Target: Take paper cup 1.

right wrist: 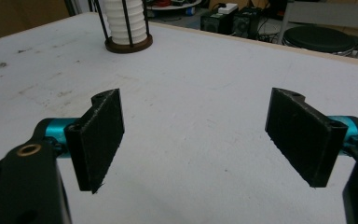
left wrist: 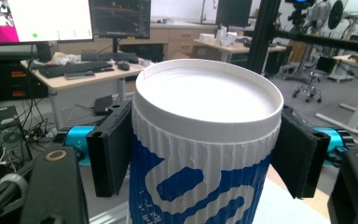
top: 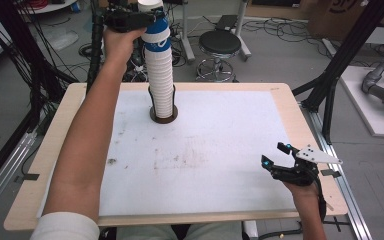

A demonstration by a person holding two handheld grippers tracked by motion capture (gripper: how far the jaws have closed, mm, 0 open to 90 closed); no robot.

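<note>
High view: left gripper [top: 130, 20] at top cup [top: 157, 37] of the stack [top: 161, 82] in a holder [top: 163, 116] on the desk [top: 290, 107]. Left gripper view: jaws clenched on blue-white cup [left wrist: 200, 168]. Right gripper view: right gripper [right wrist: 193, 135] released, hovering over desk

High view looks forward and down over the bench [top: 205, 150]. Right gripper view sits low, facing the cup stack [right wrist: 125, 21] both share; left gripper view is close against it.
</note>
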